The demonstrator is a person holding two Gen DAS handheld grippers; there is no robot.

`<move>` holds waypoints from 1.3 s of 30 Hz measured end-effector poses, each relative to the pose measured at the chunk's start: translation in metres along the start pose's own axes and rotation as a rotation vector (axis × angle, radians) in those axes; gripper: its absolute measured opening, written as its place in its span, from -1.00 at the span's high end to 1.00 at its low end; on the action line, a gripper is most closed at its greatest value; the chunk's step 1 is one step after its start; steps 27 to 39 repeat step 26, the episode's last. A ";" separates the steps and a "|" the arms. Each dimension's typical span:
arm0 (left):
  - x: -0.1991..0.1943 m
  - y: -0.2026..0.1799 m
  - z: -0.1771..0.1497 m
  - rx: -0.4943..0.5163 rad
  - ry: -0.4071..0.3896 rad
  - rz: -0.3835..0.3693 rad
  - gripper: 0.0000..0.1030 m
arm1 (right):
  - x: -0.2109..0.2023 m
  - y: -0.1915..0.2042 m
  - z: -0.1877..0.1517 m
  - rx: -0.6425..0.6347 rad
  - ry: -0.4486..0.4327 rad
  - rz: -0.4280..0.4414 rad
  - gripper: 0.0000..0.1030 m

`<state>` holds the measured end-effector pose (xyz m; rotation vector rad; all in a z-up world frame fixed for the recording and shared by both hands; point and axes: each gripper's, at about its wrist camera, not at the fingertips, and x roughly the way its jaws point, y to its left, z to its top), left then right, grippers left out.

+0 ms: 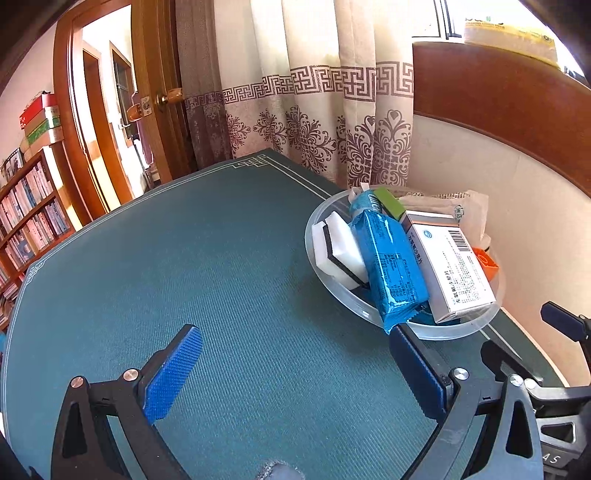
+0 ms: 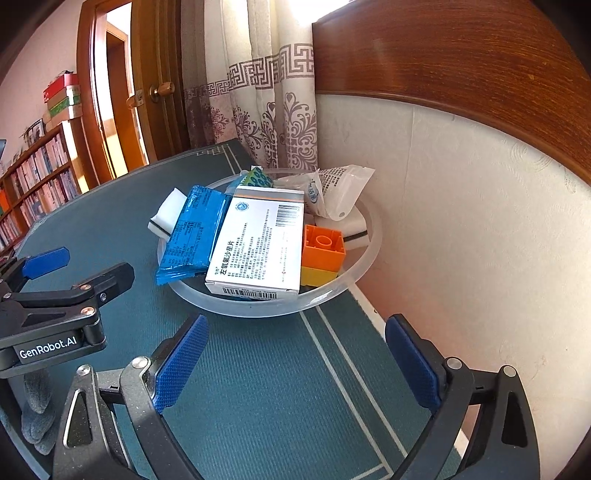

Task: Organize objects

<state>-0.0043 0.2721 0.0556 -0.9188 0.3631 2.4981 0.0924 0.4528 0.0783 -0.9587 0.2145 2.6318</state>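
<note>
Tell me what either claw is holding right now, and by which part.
Nothing is held. The left claw and the right claw are both open over the green table mat, short of the clear round plastic dish.

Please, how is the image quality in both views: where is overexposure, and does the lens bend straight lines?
Left wrist view: window top right and doorway are blown out; table mat edges curve. Right wrist view: the wood panel bows strongly, sunlight washes the curtain top; white medicine box print stays sharp.
</note>
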 end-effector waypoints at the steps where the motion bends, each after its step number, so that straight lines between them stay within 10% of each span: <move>1: 0.000 -0.001 0.000 0.003 -0.002 -0.001 -1.00 | 0.000 0.000 0.000 -0.002 0.000 -0.004 -0.89; 39: 0.002 -0.010 -0.006 0.033 0.015 -0.019 -1.00 | 0.007 -0.002 -0.009 0.007 0.034 -0.005 -0.89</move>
